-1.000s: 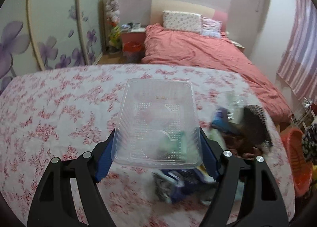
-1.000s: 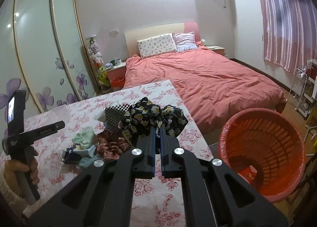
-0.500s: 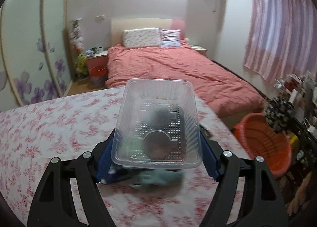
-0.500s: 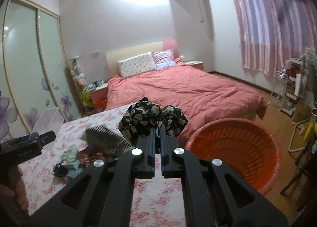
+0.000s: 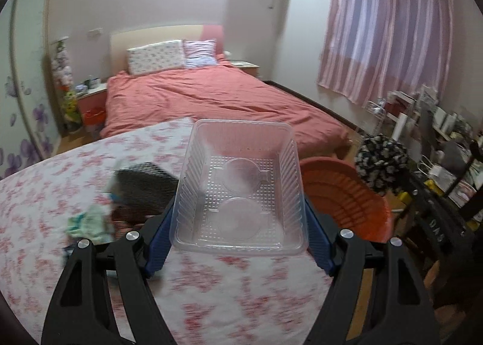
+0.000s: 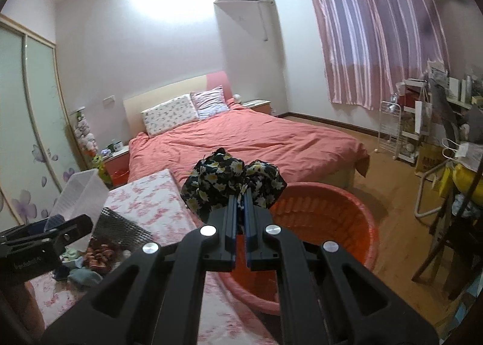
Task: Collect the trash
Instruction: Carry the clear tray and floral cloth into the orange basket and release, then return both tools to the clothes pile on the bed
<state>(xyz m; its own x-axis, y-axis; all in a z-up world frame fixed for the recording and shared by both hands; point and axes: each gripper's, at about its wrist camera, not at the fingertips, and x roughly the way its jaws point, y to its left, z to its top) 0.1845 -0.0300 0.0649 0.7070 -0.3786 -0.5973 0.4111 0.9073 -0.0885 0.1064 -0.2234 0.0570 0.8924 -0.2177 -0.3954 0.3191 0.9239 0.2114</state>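
Note:
My left gripper (image 5: 238,212) is shut on a clear plastic tray (image 5: 241,191), its blue pads pressing the tray's two long sides, above the floral table edge. My right gripper (image 6: 240,203) is shut on a black cloth with yellow flowers (image 6: 232,182), held over the near rim of the orange basket (image 6: 326,224). In the left wrist view the same basket (image 5: 344,197) stands to the right of the tray, with the floral cloth (image 5: 382,164) hanging beyond it. From the right wrist view the clear tray (image 6: 80,194) and left gripper body show at far left.
On the floral tablecloth (image 5: 60,182) lie a black mesh piece (image 5: 142,185), a pale green rag (image 5: 90,221) and other scraps. A red-covered bed (image 6: 247,140) fills the room's middle. Cluttered shelves and a white rack (image 6: 389,128) line the right wall.
Both grippers have swung to the right, away from the table's clutter toward the orange basket. Each keeps its load: the tray in the left, the floral cloth in the right.

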